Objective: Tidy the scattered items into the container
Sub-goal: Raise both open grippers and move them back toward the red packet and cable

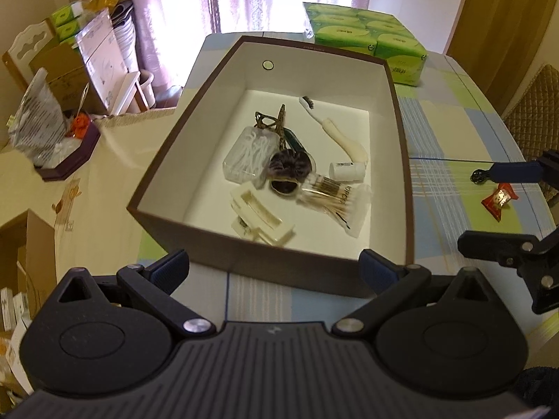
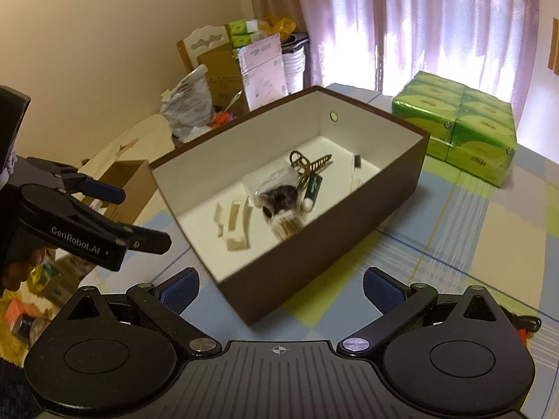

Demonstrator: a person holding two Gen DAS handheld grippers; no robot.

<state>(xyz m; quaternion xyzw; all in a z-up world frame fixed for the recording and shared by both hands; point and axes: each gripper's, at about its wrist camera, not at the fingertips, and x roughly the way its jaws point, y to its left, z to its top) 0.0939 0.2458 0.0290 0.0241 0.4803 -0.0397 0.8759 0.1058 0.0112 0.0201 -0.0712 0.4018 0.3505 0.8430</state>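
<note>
Sitting on the checked table [image 1: 454, 122], the brown box [image 1: 398, 111] with a white inside holds most of the items: a clear case of floss picks [image 1: 248, 155], a dark scrunchie [image 1: 290, 167], a cream hair claw [image 1: 260, 218], a packet of cotton swabs [image 1: 332, 197], a white toothbrush [image 1: 335, 129], a small white tube [image 1: 346, 171] and a patterned hair clip [image 1: 276, 122]. Both tongs are released and carry nothing. The left tongs [image 1: 276, 267] hover just before the box's near wall, fingers spread wide. The right tongs [image 2: 279, 291] hang at the box's near corner, likewise spread. Right of the box, on the table, a red candy wrapper [image 1: 499, 199] and a black hair tie [image 1: 478, 176] lie outside it, near the right tongs' fingers [image 1: 513, 171]. A green pack of tissues [image 1: 363, 35] stands behind the box.
</note>
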